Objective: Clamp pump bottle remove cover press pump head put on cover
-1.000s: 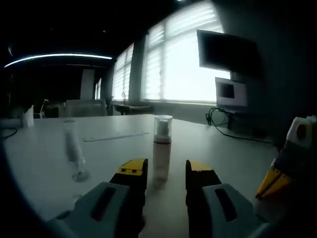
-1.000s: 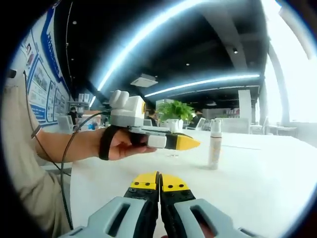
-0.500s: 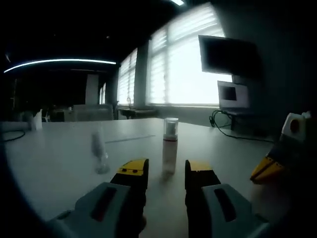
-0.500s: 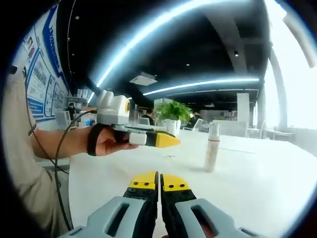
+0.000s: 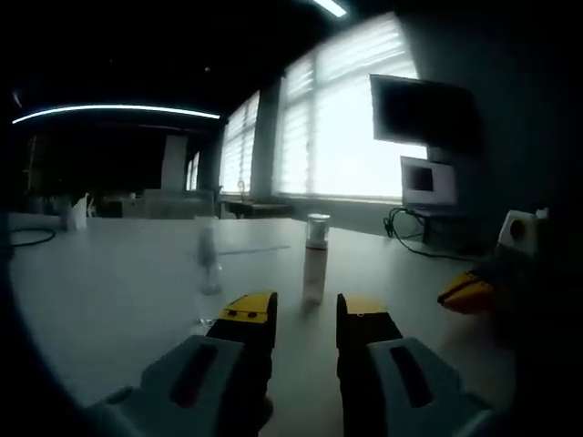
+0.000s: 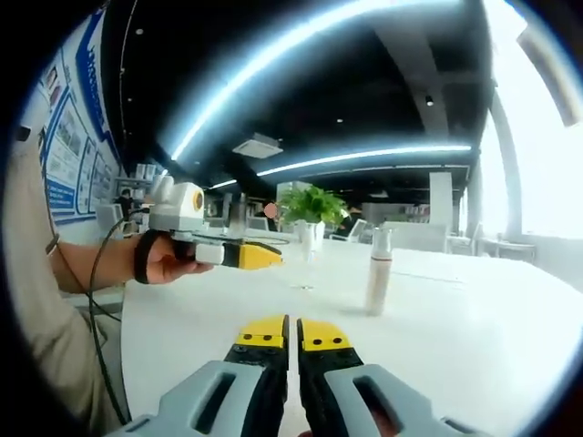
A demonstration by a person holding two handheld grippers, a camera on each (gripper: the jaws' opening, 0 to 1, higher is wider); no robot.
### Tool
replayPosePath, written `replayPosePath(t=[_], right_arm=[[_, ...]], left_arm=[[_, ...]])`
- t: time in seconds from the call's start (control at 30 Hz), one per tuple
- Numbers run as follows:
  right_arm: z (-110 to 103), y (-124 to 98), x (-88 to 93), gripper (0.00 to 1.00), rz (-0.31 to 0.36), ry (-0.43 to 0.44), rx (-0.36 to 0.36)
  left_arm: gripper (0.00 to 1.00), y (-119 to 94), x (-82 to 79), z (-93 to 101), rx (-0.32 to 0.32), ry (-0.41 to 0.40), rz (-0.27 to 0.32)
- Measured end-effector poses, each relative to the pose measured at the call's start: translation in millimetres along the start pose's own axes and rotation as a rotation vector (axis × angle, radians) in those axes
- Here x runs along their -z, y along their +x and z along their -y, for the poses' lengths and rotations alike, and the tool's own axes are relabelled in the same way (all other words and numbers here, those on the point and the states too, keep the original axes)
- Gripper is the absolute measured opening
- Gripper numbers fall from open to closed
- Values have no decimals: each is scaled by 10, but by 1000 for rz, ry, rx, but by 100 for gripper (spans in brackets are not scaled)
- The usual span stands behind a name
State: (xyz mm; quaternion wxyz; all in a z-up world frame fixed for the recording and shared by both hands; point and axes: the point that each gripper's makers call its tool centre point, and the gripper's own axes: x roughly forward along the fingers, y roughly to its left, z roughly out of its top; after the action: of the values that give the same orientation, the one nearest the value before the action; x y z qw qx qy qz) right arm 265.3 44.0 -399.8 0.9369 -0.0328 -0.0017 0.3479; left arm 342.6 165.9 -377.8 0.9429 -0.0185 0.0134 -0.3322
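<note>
In the left gripper view, my left gripper (image 5: 305,314) has its jaws parted with nothing between them. Ahead of it on the white counter (image 5: 109,282), well in from the edges, the pump bottle (image 5: 314,270) stands upright, long axis vertical, its clear cover (image 5: 317,230) on top, pointing up. A blurred clear glass (image 5: 208,273) stands to its left, apart from it. My right gripper (image 5: 466,291) shows at the right, yellow tip pointing toward the bottle.

In the right gripper view, my right gripper (image 6: 293,333) has its jaws closed together, holding nothing. The pump bottle (image 6: 378,273) stands upright ahead on the counter (image 6: 474,319). A hand (image 6: 168,264) holds my left gripper (image 6: 246,257) level at the left, well apart from the bottle.
</note>
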Motion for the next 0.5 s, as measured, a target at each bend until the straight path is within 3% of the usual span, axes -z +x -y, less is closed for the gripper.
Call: replayPosePath(t=[0.23, 0.5], right_arm=[[79, -25, -27, 0, 15, 29, 28], [157, -35, 12, 0, 13, 41, 63]], left_arm=[[16, -151, 21, 33, -2, 29, -4], [14, -351, 168, -31, -47, 23, -23]])
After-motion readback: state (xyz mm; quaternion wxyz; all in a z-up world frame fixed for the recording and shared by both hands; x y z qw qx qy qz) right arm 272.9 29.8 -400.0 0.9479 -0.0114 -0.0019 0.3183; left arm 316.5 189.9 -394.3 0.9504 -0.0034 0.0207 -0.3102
